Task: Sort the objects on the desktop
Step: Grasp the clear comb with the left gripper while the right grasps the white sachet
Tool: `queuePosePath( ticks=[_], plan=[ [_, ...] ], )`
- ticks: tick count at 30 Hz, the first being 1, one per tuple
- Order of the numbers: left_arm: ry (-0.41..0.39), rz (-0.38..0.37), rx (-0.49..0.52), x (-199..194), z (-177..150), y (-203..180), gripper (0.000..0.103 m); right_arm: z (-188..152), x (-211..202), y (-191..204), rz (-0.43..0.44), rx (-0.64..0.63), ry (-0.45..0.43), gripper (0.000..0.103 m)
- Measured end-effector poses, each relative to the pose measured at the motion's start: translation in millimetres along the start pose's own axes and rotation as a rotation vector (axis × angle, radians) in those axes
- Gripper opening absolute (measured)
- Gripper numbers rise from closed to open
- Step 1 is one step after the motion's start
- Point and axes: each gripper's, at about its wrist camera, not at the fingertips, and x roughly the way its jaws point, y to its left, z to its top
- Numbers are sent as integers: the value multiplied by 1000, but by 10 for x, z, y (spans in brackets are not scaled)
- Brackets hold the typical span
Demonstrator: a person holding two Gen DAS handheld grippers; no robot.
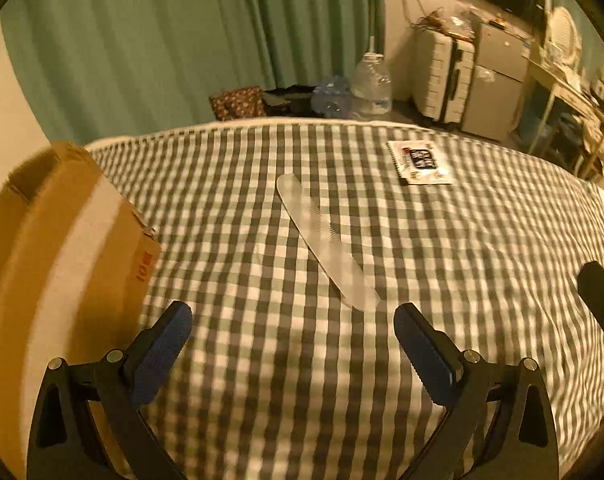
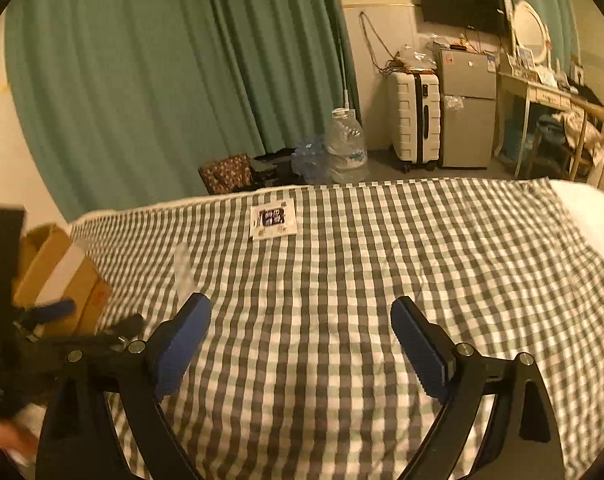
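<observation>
A clear, flat, long strip (image 1: 326,240), like a ruler or comb, lies slantwise on the checked cloth (image 1: 462,260). Its near end is just beyond my left gripper (image 1: 293,332), which is open with only cloth between its blue pads. A small printed notebook (image 1: 420,162) lies farther back on the right. An open cardboard box (image 1: 61,240) stands at the left edge, close to the left finger. In the right wrist view my right gripper (image 2: 299,320) is open over bare cloth. The notebook (image 2: 273,222) lies ahead of it, with the strip (image 2: 183,268) and box (image 2: 61,276) to its left.
The left gripper (image 2: 93,316) shows blurred at the left of the right wrist view. The right gripper's body (image 1: 600,300) shows at the right edge of the left wrist view. Beyond the cloth's far edge are water bottles (image 2: 344,148), a suitcase (image 2: 414,120), a small fridge (image 2: 468,108) and green curtains (image 2: 141,80).
</observation>
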Motion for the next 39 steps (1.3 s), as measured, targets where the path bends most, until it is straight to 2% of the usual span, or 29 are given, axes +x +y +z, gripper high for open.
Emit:
queuePosePath(
  ticks=[4,8,12,18,20,21,22,23,24,25,27,32,34,35,36,37,38,39],
  plan=[
    [32,-6,-34,303,10,-32,103,57,240,20,-25,-45,15,92],
    [32,-15,-24,562,23,-70,103,62,471,46,-27,-59,38,92],
    [60,-78,-65,842,147,-90,102,95,708,50,-23,-58,49,92],
    [-17,-105,-3,1013,258,-106,101,230,1054,195,-3,-82,27,92],
    [-32,-111,-10,1035,283,-74,94,292,1200,240,12,-75,30,92],
    [-40,-105,-8,1047,317,-77,84,325,1280,249,22,-73,33,92],
    [-46,-100,-6,1018,306,-26,70,338,1357,279,26,-79,41,92],
    [-52,-96,-6,990,300,16,61,344,1428,309,18,-90,45,92],
    [-56,-98,-4,982,314,42,47,348,1527,348,0,-110,57,92],
    [-54,-107,3,979,331,68,40,354,1616,383,-9,-129,67,92],
    [-50,-127,0,968,374,125,34,381,1781,443,-21,-155,88,92],
    [-50,-164,10,909,341,288,27,465,2027,453,-39,-150,142,91],
    [-51,-173,14,883,339,329,27,441,2025,443,-54,-155,141,79],
    [-50,-176,17,872,332,333,27,432,1997,448,-55,-161,135,59],
    [-47,-183,18,846,312,363,27,435,1979,447,-51,-172,139,45],
    [-41,-193,15,831,297,384,27,434,1967,442,-55,-183,146,41],
    [-38,-204,12,814,288,392,27,427,1939,426,-56,-186,146,26],
    [-33,-214,13,784,267,412,27,419,1905,385,-45,-171,147,18]
  ],
)
